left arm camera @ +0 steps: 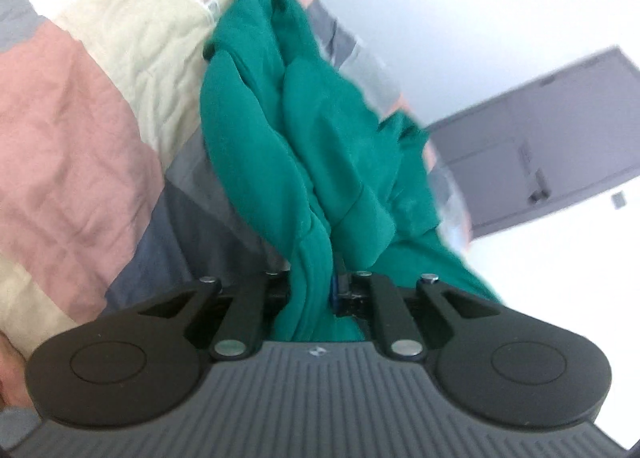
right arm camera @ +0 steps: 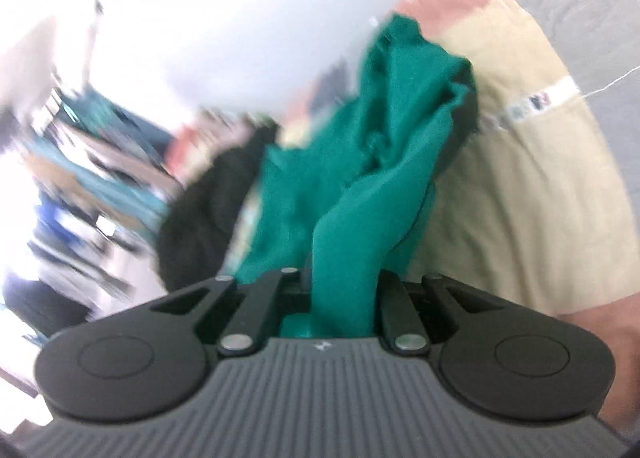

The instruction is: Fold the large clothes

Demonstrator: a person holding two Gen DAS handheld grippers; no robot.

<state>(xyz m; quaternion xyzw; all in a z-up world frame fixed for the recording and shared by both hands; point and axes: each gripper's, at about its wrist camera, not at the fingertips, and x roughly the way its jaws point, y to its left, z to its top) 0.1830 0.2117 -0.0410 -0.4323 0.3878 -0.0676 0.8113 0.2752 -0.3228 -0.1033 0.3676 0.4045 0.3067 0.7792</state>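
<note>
A crumpled green garment (left arm camera: 304, 130) hangs in folds from my left gripper (left arm camera: 316, 286), whose jaws are shut on a bunch of its cloth. It stretches away over a patchwork quilt (left arm camera: 80, 130) of pink, cream and grey. In the right wrist view the same green garment (right arm camera: 360, 162) rises from my right gripper (right arm camera: 340, 294), which is shut on another bunch of it. The fingertips of both grippers are buried in the fabric. The right view is blurred.
A black garment (right arm camera: 204, 214) lies beside the green one on the quilt (right arm camera: 520, 178). A grey door (left arm camera: 552, 146) stands in a white wall beyond the bed. Blurred shelves with coloured items (right arm camera: 80, 162) fill the left of the right wrist view.
</note>
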